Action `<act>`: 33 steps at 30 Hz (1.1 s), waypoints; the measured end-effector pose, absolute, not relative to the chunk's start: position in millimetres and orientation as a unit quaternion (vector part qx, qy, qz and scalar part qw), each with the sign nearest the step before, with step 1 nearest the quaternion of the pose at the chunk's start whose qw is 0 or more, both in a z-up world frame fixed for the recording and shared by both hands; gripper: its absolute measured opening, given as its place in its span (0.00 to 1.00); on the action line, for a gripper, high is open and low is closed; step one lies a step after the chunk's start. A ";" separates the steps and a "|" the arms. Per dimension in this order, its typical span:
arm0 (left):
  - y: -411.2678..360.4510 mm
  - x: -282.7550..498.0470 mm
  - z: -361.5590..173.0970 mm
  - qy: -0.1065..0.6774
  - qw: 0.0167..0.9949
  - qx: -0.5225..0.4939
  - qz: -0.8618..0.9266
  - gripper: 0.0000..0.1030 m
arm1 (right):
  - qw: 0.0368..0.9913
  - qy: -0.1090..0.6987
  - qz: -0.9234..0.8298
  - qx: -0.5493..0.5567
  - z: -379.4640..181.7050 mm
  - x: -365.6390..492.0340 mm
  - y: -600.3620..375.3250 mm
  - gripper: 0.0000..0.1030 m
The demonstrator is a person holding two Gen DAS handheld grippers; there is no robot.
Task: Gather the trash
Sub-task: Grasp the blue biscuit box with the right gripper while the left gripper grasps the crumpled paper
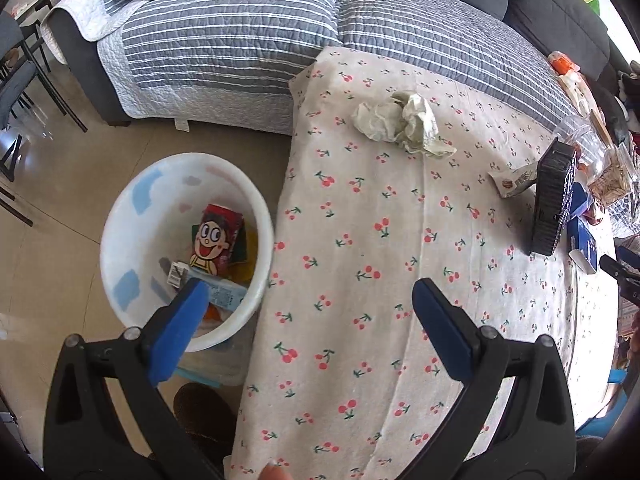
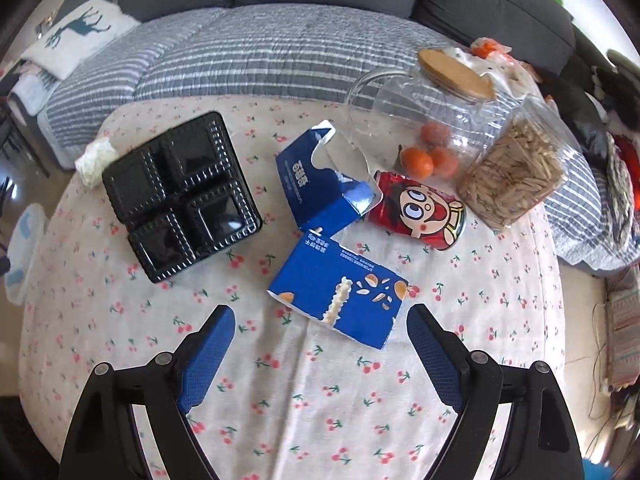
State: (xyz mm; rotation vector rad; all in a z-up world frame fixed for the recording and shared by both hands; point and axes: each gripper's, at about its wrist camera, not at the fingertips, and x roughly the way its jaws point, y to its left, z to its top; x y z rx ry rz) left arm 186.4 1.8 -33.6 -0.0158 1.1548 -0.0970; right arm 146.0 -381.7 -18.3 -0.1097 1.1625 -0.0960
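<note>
A white trash bucket (image 1: 120, 240) stands on the floor left of the table, with a red cartoon wrapper (image 1: 216, 240) and other packets inside. My left gripper (image 1: 310, 292) is open and empty, straddling the table edge beside the bucket. Crumpled paper (image 1: 404, 124) lies on the cherry-print tablecloth (image 1: 360, 220). My right gripper (image 2: 320, 320) is open and empty, just short of a torn blue carton (image 2: 340, 300). Beyond that lie another torn blue carton (image 2: 320, 176), a red cartoon can (image 2: 420, 212) and a black plastic tray (image 2: 180, 196).
A glass jug with a wooden lid (image 2: 440, 96), oranges (image 2: 432, 156) and a jar of seeds (image 2: 516, 172) stand at the back right of the table. A striped sofa (image 1: 240, 32) lies behind the table. Chairs (image 1: 16, 80) stand far left.
</note>
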 end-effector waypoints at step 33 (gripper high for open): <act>-28.6 197.2 -44.5 0.551 0.833 0.029 -0.050 0.98 | 0.792 0.607 0.006 -0.058 -62.1 142.6 -391.2 0.65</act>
